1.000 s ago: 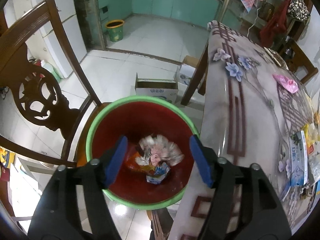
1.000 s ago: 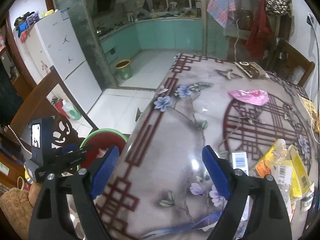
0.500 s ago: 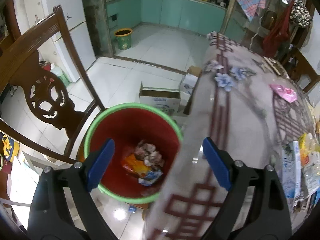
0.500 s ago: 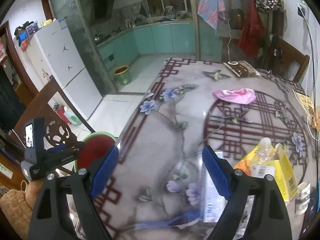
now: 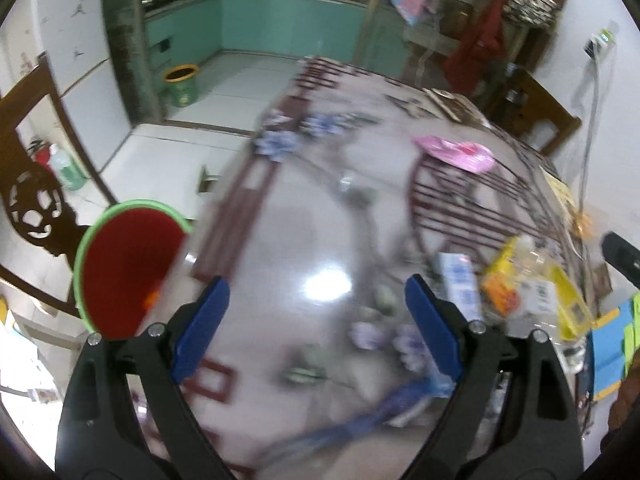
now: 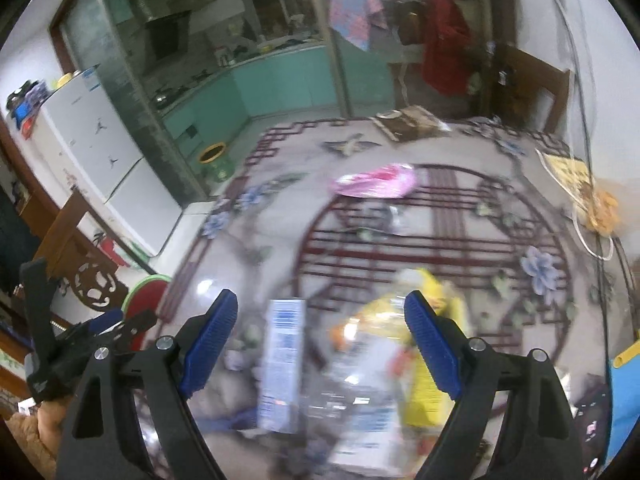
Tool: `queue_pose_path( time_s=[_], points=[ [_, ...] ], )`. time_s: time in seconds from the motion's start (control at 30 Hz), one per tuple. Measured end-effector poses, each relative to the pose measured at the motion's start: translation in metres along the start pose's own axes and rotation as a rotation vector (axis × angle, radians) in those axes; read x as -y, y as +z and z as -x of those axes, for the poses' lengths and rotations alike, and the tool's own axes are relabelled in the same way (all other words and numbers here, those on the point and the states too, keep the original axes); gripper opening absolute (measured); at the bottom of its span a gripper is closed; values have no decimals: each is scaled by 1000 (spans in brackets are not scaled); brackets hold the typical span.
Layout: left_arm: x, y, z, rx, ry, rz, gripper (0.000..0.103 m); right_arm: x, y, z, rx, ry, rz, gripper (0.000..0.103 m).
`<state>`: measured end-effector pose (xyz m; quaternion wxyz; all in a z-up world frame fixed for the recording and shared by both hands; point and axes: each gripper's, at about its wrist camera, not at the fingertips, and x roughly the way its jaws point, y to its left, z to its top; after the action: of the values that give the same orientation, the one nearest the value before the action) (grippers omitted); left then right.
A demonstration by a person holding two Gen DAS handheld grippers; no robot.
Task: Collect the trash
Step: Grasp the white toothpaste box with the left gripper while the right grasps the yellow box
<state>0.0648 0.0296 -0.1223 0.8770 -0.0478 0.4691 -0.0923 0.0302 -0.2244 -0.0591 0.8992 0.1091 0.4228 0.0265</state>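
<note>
Table (image 6: pixel 500 240): trash (image 6: pixel 380 344) between right gripper (image 6: pixel 320 328) fingers.

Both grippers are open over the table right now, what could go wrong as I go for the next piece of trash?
The trash pile is overlapping wrappers and a clear bottle, so the open right gripper may grab several or slip. The white and blue carton beside it could get knocked. The red bin sits below the table edge, so a drop could miss.

The table (image 6: pixel 248 264) has a pale marbled top with dark red lattice lines and blue-purple flowers. The bucket (image 5: pixel 128 264) at its left is red inside with a green rim. Far on the table lies a pink bag (image 6: pixel 376 186); near are a white-blue carton (image 6: pixel 282 360) and yellow wrappers (image 6: pixel 424 364).
</note>
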Motion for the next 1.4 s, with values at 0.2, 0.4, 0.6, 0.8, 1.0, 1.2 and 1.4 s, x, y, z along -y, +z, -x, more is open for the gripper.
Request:
queue_pose_path(
  time_s=[0.2,0.4,0.6,0.8,1.0,1.2,1.4],
  points=[
    [39,-6,-10,-36,-24,-33,87,63,-4,-2,-38,-40,-80,83],
    [59,-3,-23,-68,-36,-63,86,114,-7,-14,-89,-68,-110,83],
    [80,-5,-53,-153,-78,-81,75,131,-9,-41,-184,7,-124,66],
    [104,-6,-88,-241,-89,-129,68,126,-17,-67,-291,112,-142,54],
    [110,-11,-110,-306,-96,-148,44,125,-27,-89,-365,139,-162,53],
    [106,-6,-111,-289,-91,-159,37,129,-26,-91,-359,118,-174,32],
    [102,10,-87,-201,-60,-175,36,123,-9,-73,-268,83,-144,30]
  ],
)
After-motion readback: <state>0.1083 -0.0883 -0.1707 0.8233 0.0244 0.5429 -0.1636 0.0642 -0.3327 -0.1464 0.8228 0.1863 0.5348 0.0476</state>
